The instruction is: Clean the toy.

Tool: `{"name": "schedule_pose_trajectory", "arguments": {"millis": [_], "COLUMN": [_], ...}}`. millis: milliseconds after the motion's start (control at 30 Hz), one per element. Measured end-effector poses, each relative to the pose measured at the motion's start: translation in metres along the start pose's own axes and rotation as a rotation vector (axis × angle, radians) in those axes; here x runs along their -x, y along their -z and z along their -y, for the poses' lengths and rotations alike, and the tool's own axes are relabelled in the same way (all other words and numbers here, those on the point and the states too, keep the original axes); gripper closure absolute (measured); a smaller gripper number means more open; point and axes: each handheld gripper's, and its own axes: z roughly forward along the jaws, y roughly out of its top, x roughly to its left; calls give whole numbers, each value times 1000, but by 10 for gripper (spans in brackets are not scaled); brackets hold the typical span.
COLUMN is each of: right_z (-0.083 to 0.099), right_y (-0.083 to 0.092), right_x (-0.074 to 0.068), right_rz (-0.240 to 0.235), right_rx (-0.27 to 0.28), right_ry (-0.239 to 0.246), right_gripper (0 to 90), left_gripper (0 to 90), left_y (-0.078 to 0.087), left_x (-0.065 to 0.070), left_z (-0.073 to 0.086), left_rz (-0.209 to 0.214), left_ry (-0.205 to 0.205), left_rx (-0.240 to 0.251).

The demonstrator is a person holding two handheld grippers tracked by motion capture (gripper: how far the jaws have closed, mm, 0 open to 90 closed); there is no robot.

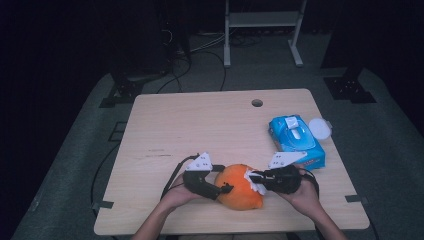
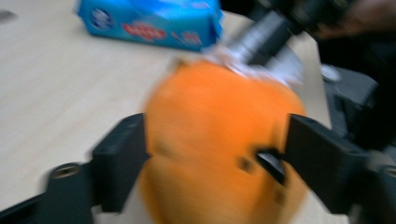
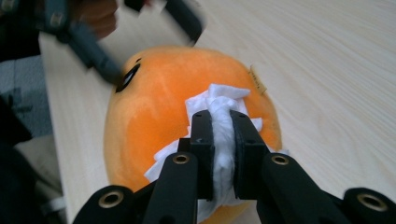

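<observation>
An orange plush toy [image 1: 237, 195] lies on the wooden table [image 1: 200, 125] near its front edge. My left gripper [image 1: 223, 187] holds it from the left, one jaw on each side of its body [image 2: 215, 140], both touching it. My right gripper [image 1: 255, 176] comes from the right, shut on a crumpled white wipe [image 3: 219, 100]. The wipe is pressed against the toy's upper side [image 3: 159, 93]. In the left gripper view the picture is blurred by motion. A dark eye mark on the toy shows in the right gripper view.
A blue pack of wet wipes [image 1: 296, 140] lies at the table's right side, its flap open, with a round white lid [image 1: 320, 128] beside it. A cable hole [image 1: 257, 103] sits near the far edge. Dark stands and cables are on the floor beyond.
</observation>
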Motion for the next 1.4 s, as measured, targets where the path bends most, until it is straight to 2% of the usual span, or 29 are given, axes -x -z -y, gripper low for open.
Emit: {"name": "schedule_pose_trajectory", "arguments": {"millis": [33, 67, 100, 167, 200, 233, 333, 367, 400, 467, 500, 533, 567, 600, 700, 767, 867, 900, 933, 967, 1000, 1067, 1100, 1133, 1167, 1267, 1333, 1367, 1400], "right_z": [0, 1, 1, 1, 1, 1, 1, 1, 1, -1, -4, -4, -9, -9, -16, -20, -17, -10, -10, -4, -1, 2, 4, 4, 1, -2, -6, -9, -9], "right_y": [0, 1, 3, 3, 3, 3, 3, 3, 5, 6, 8, 8, 9, 9, 6, 7, 9, 12, 12, 13, 13, 12, 10, 8, 7, 6, 8, 11, 11], "right_x": [0, -2, -5, -7, -7, -8, -5, -4, -1, 0, 1, 1, 0, 0, -4, -6, -3, 4, 4, 8, 8, 7, 5, 0, -5, -9, -9, -11, -11], "right_rz": [0, -12, -36, -44, -44, -48, -53, -53, -51, -43, -20, -20, 7, 7, 11, 25, 33, 46, 46, 29, 23, 17, 2, -3, -3, 4, 28, 38, 38], "right_rx": [0, -2, -5, -10, -10, -12, -8, -5, 10, 14, 14, 14, 18, 18, 39, 47, 49, 37, 37, 26, 23, 19, 18, 13, 8, 7, 22, 40, 40], "right_ry": [0, 6, 28, 36, 36, 44, 30, 22, 4, 1, 11, 11, 27, 27, 39, 59, 53, 37, 37, 15, 9, 11, 13, 29, 54, 69, 71, 78, 78], "right_gripper": [802, 802, 802, 802, 802, 800, 799, 799, 799, 799, 800, 800, 800, 800, 800, 799, 798, 798, 798, 799, 799, 799, 799, 799, 799, 799, 800, 800, 800], "left_gripper": [166, 166, 122, 100, 100, 109, 170, 219, 316, 369, 375, 375, 389, 389, 388, 384, 368, 321, 321, 229, 171, 146, 113, 66, 40, 182, 277, 298, 306], "left_y": [0, 0, -3, -14, -14, -18, -19, -18, -15, -14, -13, -11, -10, -10, -12, -12, -12, -12, -11, -10, -11, -11, -13, -15, -20, -21, -16, -12, -12], "left_x": [0, -2, -5, -8, -8, -10, -10, -10, -9, -8, -7, -5, -1, -1, 9, 13, 14, 15, 15, 12, 10, 8, 6, 5, 3, 5, 7, 10, 10], "left_z": [0, 0, 1, 8, 8, 12, 13, 13, 12, 11, 9, 6, 1, 1, -2, -2, -1, -1, -1, 0, 1, 2, 3, 4, 8, 8, 5, 0, 0], "left_rz": [0, -3, -2, 45, 45, 95, 120, 122, 107, 93, 73, 43, -16, -16, -78, -88, -68, -50, -37, 39, 62, 50, 29, 30, 48, 37, 5, -38, -38], "left_ry": [0, 21, 42, 110, 110, 156, 171, 167, 145, 136, 124, 100, 42, 42, -56, -99, -105, -101, -94, -26, 11, 28, 40, 56, 107, 78, 20, -43, -43], "left_rx": [0, 8, -3, -39, -39, -49, -46, -45, -27, -6, 11, 27, 56, 56, 56, 49, 37, 31, 32, 42, 36, 29, -5, -28, -56, -63, -40, -6, -6]}}
